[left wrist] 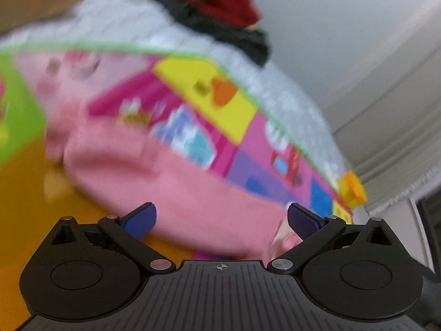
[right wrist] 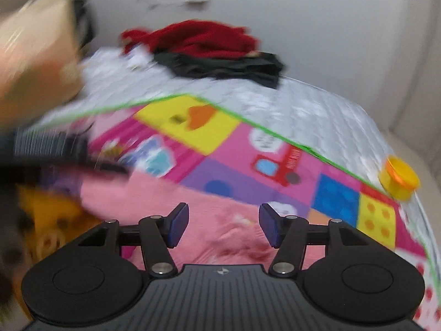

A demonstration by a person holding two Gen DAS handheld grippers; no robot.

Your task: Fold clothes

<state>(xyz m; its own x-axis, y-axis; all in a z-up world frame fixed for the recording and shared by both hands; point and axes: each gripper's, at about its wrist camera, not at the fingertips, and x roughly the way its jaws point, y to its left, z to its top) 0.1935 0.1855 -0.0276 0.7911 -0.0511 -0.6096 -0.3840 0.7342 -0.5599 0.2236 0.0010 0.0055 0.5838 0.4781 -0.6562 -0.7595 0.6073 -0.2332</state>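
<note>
A pink garment (left wrist: 176, 187) lies on a colourful play mat (left wrist: 228, 110) spread over a bed. My left gripper (left wrist: 220, 220) is open, its blue pads just above the garment's near edge, holding nothing. In the right wrist view the same pink garment (right wrist: 220, 226) lies under my right gripper (right wrist: 223, 226), which is open and empty. The left gripper shows as a dark blur (right wrist: 69, 154) at the left, over the garment. Both views are motion-blurred.
A pile of red (right wrist: 198, 38) and black clothes (right wrist: 228, 66) sits at the far end of the white quilted bed (right wrist: 317, 104). A yellow tub (right wrist: 399, 179) stands at the mat's right edge. A wall is close behind. A brown cardboard box (right wrist: 35, 55) is at the left.
</note>
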